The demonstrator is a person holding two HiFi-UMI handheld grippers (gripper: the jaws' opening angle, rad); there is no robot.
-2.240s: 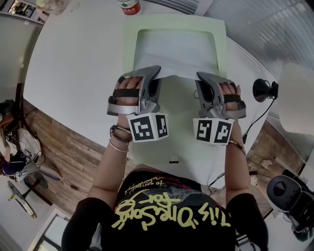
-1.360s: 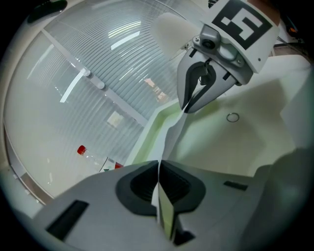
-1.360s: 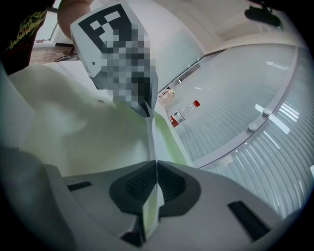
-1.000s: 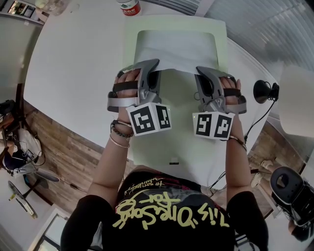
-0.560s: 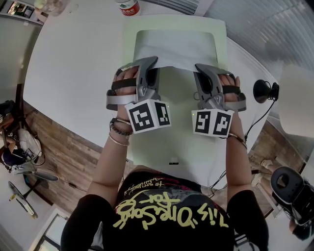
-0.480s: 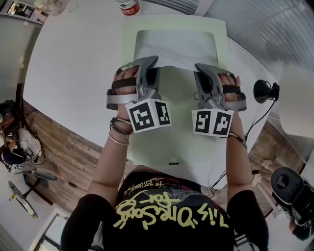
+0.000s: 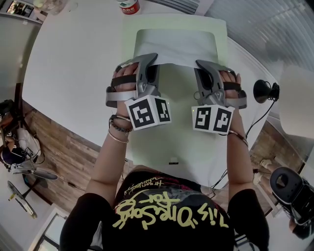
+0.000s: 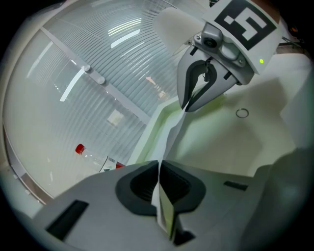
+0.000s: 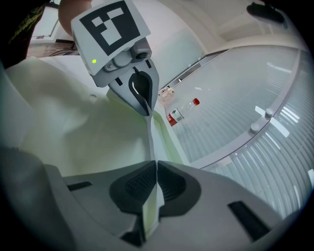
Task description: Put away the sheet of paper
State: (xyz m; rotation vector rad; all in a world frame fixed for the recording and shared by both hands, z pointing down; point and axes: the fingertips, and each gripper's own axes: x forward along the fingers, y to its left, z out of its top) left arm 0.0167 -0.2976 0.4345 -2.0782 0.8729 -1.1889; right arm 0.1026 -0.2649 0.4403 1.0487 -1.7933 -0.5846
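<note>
A white sheet of paper [image 7: 176,46] lies over the far half of a pale green folder [image 7: 176,112] on the white table [image 7: 73,63]. My left gripper [image 7: 153,57] is shut on the sheet's near left edge and my right gripper [image 7: 200,63] is shut on its near right edge. In the left gripper view the paper [image 8: 171,135] runs edge-on from my left gripper [image 8: 159,169] to the right gripper [image 8: 189,105]. The right gripper view shows the paper [image 9: 151,137] stretched from my right gripper [image 9: 156,166] to the left gripper [image 9: 147,110].
A clear bottle [image 7: 128,6] with a red cap and red label stands at the table's far edge, beyond the folder; the bottle [image 9: 181,112] also shows in the right gripper view. A black round stand [image 7: 262,89] with a cable sits off the table's right edge.
Both grippers have moved a little away from the person, carrying the paper's near edge farther up the green folder. They stay shut on it.
</note>
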